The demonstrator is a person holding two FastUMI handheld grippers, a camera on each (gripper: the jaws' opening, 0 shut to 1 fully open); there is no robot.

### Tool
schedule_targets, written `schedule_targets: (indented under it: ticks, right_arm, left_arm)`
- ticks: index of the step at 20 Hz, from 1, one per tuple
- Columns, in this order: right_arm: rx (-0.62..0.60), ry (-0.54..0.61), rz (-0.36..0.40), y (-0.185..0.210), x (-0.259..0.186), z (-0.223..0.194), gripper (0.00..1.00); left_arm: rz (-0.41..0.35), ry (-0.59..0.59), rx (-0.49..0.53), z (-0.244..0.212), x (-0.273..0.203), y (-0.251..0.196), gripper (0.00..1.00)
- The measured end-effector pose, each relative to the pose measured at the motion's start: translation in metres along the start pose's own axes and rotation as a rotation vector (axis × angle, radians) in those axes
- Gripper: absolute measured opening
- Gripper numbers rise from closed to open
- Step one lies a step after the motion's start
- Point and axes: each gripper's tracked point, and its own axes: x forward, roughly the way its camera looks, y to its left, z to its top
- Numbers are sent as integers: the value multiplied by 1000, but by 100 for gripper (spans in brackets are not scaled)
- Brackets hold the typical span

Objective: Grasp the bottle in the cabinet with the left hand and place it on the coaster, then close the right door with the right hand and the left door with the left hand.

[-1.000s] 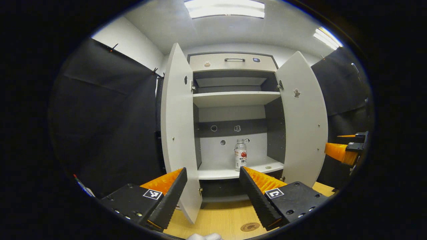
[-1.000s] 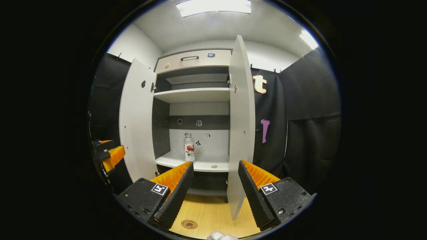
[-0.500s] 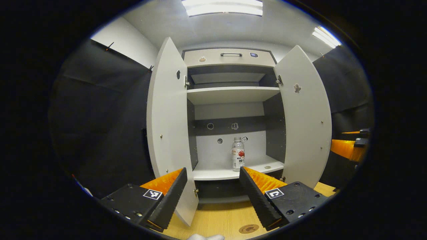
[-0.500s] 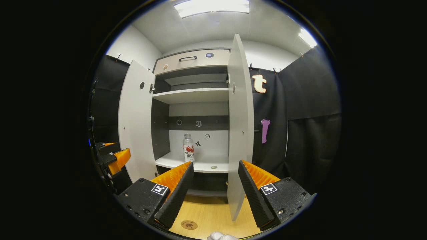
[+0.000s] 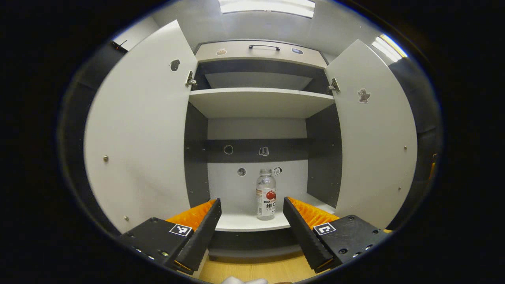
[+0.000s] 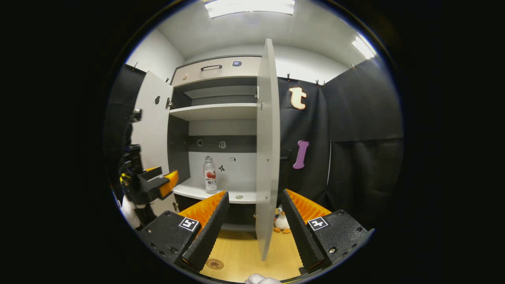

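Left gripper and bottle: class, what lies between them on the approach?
Nothing: in the left gripper view, bare shelf separates the open left gripper from the upright bottle.

place: recording booth | walls: black cloth (image 6: 363,130) hung from clips | ceiling: white with panel lights (image 6: 248,6) | furniture: white cabinet (image 5: 260,102), both doors open | floor-level: wood-grain surface (image 6: 244,252)
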Motion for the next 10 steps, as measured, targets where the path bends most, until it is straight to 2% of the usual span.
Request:
schedule_targets:
  ticks: [6,10]
  right_arm:
    - [5,14,-64,-16,-1,8,83]
    - [4,32,-105,-25,-1,5,83]
  left_arm:
    - [-28,15,33,-15,104,-24,96]
    - [-7,-2,53,-20,155,-27,96]
